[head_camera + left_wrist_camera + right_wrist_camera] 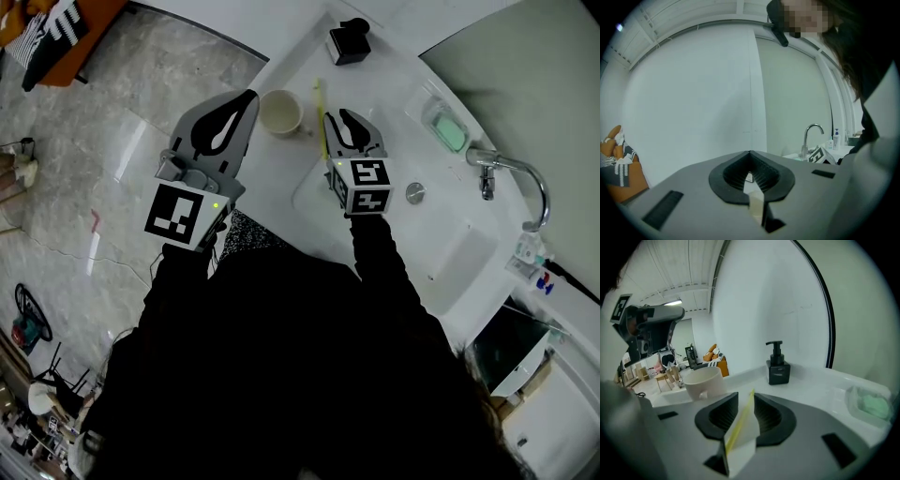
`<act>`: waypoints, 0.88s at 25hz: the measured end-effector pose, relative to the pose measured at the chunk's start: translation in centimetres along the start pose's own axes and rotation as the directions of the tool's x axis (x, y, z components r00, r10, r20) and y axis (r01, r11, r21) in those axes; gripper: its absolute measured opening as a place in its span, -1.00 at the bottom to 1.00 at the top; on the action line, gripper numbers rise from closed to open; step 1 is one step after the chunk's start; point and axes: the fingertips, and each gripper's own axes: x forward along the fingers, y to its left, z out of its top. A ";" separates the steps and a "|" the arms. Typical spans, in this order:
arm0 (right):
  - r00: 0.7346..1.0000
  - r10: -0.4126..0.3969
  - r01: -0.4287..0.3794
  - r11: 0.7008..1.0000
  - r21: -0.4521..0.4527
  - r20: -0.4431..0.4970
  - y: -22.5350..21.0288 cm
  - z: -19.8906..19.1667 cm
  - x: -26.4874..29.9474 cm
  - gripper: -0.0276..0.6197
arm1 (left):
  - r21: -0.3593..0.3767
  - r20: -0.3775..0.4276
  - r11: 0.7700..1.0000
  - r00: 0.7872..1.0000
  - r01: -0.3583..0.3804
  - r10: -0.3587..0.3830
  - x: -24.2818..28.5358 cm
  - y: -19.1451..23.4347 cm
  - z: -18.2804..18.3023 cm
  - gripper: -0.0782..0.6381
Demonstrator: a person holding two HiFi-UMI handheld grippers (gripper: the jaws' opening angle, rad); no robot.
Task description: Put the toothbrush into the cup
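A yellow toothbrush (320, 117) lies flat on the white counter (389, 80), just right of the empty cream cup (279, 112). My right gripper (345, 114) hangs low over the brush's near end. Its jaws stand a little apart. In the right gripper view the toothbrush (740, 420) shows as a thin slanted line through that gap, with the pads off it. The cup (704, 383) stands ahead to the left of the right gripper (746, 393). My left gripper (251, 94) is shut and empty, left of the cup beyond the counter's edge. The left gripper (750, 151) faces a bare wall.
A black soap dispenser (348, 42) stands at the counter's back. A dish with green soap (446, 127) and a chrome faucet (511, 178) are on the right, beside the sink basin (441, 262). Grey floor lies left of the counter.
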 end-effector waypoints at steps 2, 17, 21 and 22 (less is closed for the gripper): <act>1.000 0.003 -0.003 1.000 -0.005 -0.022 0.1 -0.9 0.6 -0.63 | -0.003 -0.004 1.000 1.000 0.003 -0.003 0.1 0.0 -0.2 -0.76; 0.991 0.014 -0.014 1.000 0.002 -0.132 1.2 -4.6 2.5 -0.63 | -0.009 -0.021 1.000 1.000 -0.010 0.010 0.3 1.0 -1.1 -0.76; 0.989 0.006 -0.010 1.000 -0.030 -0.149 1.5 -4.8 2.6 -0.63 | -0.012 -0.025 1.000 1.000 -0.010 0.009 0.3 1.1 -1.2 -0.76; 0.989 0.005 -0.010 1.000 -0.030 -0.150 1.5 -4.8 2.6 -0.63 | -0.013 -0.025 1.000 1.000 -0.010 0.010 0.3 1.1 -1.2 -0.76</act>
